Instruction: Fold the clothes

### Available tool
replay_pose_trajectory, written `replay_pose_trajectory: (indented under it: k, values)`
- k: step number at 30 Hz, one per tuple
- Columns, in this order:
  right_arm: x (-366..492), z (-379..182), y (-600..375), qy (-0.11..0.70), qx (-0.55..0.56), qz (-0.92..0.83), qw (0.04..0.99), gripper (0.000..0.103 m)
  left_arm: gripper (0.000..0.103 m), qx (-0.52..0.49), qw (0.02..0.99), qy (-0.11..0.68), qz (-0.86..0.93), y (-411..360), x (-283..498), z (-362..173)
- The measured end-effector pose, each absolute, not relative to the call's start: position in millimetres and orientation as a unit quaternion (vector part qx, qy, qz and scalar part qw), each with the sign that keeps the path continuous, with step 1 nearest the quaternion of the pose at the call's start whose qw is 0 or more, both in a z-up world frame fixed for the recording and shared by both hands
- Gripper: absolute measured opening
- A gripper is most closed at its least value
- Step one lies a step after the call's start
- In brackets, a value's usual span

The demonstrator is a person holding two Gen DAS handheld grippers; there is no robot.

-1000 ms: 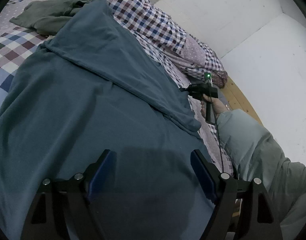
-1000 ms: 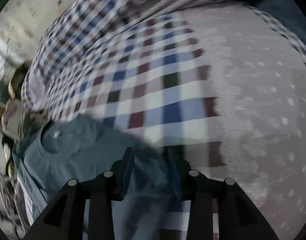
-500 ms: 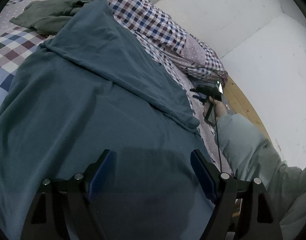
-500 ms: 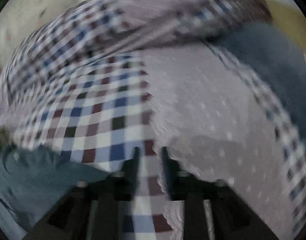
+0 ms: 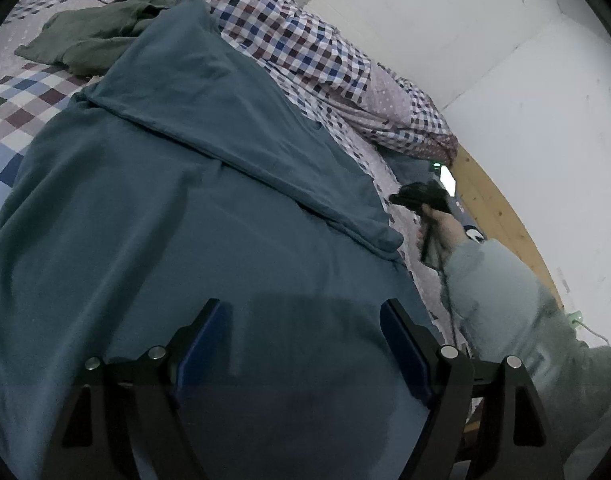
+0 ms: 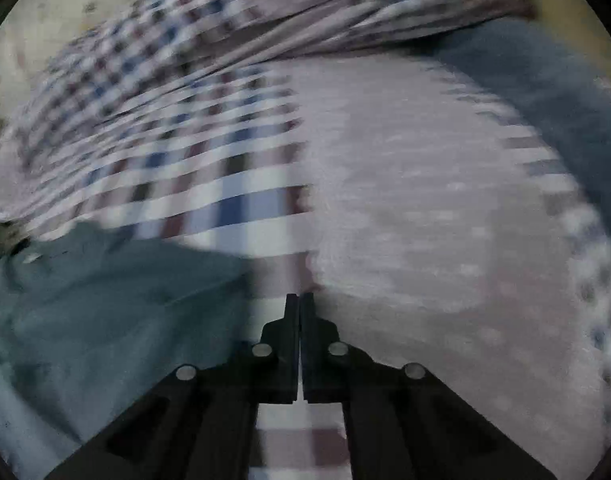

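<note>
While the teal garment (image 5: pixel 177 208) lies spread on the bed, its side flap has just been let go.

At left an olive garment (image 5: pixel 93 36) sits crumpled beyond it; the left gripper (image 5: pixel 301 344) hovers released over the teal hem. Rightward, the right gripper (image 6: pixel 300 304), a moment ago on the flap's corner, is now clenched on nothing over the checked bedspread (image 6: pixel 233 184), leaving that fold laid. White walls (image 5: pixel 525 120) close the room.

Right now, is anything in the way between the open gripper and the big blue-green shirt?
No, nothing visible. The left gripper hangs open right over the teal shirt, with only shirt cloth showing between its fingers. The olive garment lies far off by the shirt's far end, and the right gripper is shut and empty beside the shirt.
</note>
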State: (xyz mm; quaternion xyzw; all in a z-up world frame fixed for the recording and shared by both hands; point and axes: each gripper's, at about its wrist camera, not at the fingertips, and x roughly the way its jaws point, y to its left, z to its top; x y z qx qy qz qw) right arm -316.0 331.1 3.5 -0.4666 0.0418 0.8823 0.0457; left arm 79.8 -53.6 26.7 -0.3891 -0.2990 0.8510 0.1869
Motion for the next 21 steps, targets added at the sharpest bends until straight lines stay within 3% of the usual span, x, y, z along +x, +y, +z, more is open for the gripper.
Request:
replay_pose_trajectory:
  k: [2, 7, 12, 21]
  values:
    - [-299, 14, 327, 0.029, -0.461, 0.884, 0.075, 0.005, 0.083, -0.391, 0.185, -0.299, 0.851, -53, 81, 27]
    - [-215, 48, 316, 0.062, -0.440, 0.895, 0.022, 0.007, 0.083, -0.396, 0.187, -0.300, 0.847, -50, 81, 31]
    - [-107, 71, 315, 0.123, -0.411, 0.903, -0.030, 0.036, 0.083, -0.385, 0.186, -0.290, 0.856, -45, 85, 39]
    - [55, 57, 332, 0.197, -0.400, 0.895, -0.019, 0.041, 0.083, -0.360, 0.153, -0.267, 0.881, -48, 99, 47]
